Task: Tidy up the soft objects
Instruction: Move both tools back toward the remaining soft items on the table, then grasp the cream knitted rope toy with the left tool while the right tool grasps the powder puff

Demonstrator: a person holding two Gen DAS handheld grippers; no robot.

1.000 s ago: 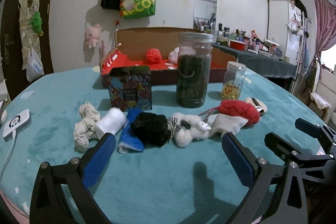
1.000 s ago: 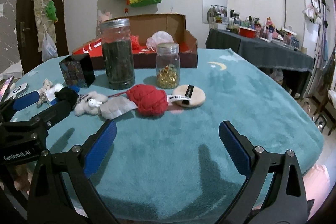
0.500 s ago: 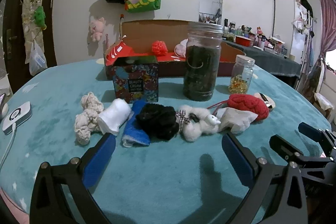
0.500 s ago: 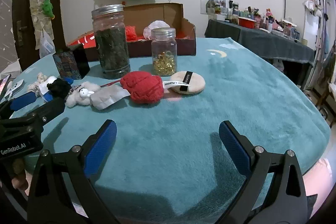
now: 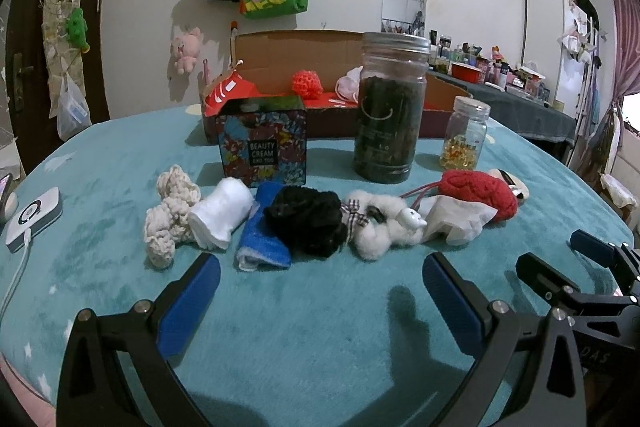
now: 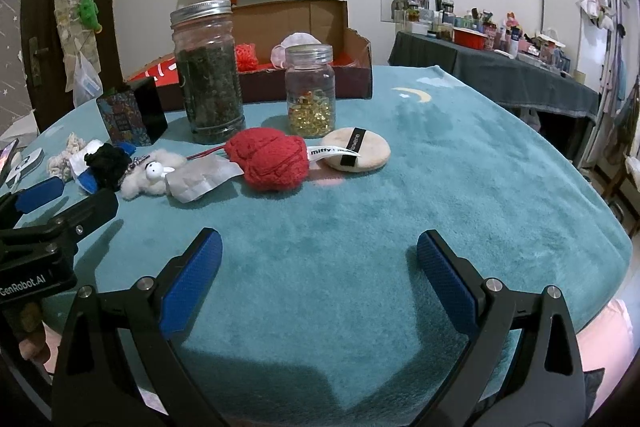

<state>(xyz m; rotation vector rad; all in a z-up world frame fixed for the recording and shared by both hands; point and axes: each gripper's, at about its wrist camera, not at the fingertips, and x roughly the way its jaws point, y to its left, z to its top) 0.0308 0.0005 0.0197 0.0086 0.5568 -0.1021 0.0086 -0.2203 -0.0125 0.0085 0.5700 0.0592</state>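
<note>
A row of soft things lies on the teal tablecloth: a cream knitted piece point(image 5: 170, 215), a white roll point(image 5: 220, 213), a blue cloth point(image 5: 264, 231), a black fluffy ball point(image 5: 306, 219), a white plush animal point(image 5: 384, 223), a grey pouch point(image 5: 456, 219), a red knitted ball point(image 5: 480, 193) point(image 6: 270, 159) and a beige powder puff point(image 6: 356, 149). My left gripper point(image 5: 320, 291) is open and empty, just short of the black ball and blue cloth. My right gripper point(image 6: 318, 267) is open and empty, well short of the red ball. An open cardboard box point(image 5: 320, 67) at the back holds a red knitted piece point(image 5: 307, 83).
A patterned tin point(image 5: 262, 143), a tall dark-filled jar point(image 5: 390, 107) and a small jar of yellow capsules point(image 5: 466, 133) stand behind the row. A white device with a cable point(image 5: 34, 219) lies at the left edge. A cluttered side table point(image 6: 500, 67) stands at the right.
Both grippers have moved forward towards the row of soft things, which now looks larger and closer. Both stay open and empty. Nothing on the table has moved.
</note>
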